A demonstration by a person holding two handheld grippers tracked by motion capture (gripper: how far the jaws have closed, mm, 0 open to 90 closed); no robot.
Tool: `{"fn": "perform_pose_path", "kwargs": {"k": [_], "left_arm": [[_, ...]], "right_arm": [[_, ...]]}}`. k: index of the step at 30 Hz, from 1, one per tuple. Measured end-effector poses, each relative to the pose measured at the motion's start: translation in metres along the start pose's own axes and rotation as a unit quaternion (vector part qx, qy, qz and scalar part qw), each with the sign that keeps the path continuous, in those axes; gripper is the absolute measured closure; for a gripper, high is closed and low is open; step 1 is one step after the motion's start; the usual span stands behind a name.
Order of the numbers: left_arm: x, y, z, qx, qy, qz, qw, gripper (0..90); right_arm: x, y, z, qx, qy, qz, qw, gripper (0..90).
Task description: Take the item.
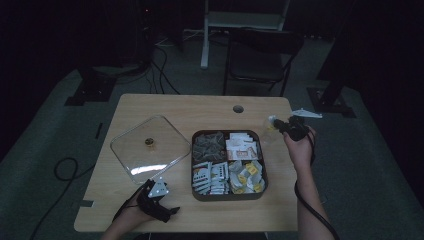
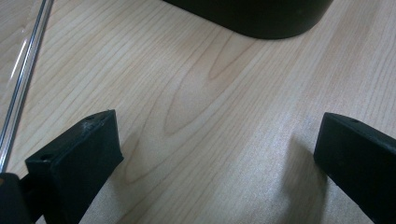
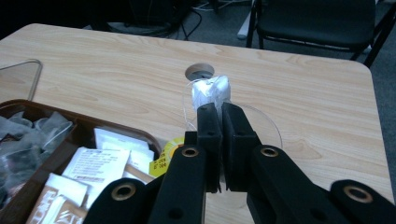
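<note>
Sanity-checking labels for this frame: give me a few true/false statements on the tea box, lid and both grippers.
1. The right gripper is shut on a white tea bag. True.
2. The clear lid sits on the tea box. False: it lies flat on the table, to the left of the box.
3. The left gripper holds a sachet. False: its jaws are open over bare wood, nothing between them.
4. The box is divided into four compartments of tea bags and sachets. True.
5. A clear glass stands beside the box, under the held tea bag. True.
</note>
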State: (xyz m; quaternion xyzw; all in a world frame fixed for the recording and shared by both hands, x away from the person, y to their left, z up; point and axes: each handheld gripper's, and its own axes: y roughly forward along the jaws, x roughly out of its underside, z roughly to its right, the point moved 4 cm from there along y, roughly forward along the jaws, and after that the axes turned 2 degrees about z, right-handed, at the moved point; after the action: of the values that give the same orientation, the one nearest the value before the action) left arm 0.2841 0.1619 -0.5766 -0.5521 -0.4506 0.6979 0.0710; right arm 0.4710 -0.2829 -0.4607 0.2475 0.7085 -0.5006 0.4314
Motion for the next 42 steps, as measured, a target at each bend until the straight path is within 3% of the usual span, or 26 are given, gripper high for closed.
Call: {"fn": "perform_pose_path", "kwargs": {"k": [10, 14, 24, 42], "left_arm": [[0.0, 0.0, 0.0, 0.0, 0.0, 0.0, 1.0, 1.2], [0.0, 0.0, 0.0, 0.0, 0.0, 0.0, 1.0, 1.3], [0.0, 0.0, 0.0, 0.0, 0.0, 0.0, 1.0, 1.2], [0.0, 0.0, 0.0, 0.0, 0.0, 0.0, 1.0, 1.3]], "right_arm": [[0.004, 0.016, 0.01, 0.016, 0.012, -0.016, 0.9997, 85.2], [0.003, 0.017, 0.012, 0.017, 0.018, -0.014, 0.9996, 76.1], [0.002, 0.0, 0.01, 0.007, 0.011, 0.002, 0.9999, 62.3], [0.01, -0.028, -0.004, -0.014, -0.005, 0.03, 0.9994, 52.0]]}}
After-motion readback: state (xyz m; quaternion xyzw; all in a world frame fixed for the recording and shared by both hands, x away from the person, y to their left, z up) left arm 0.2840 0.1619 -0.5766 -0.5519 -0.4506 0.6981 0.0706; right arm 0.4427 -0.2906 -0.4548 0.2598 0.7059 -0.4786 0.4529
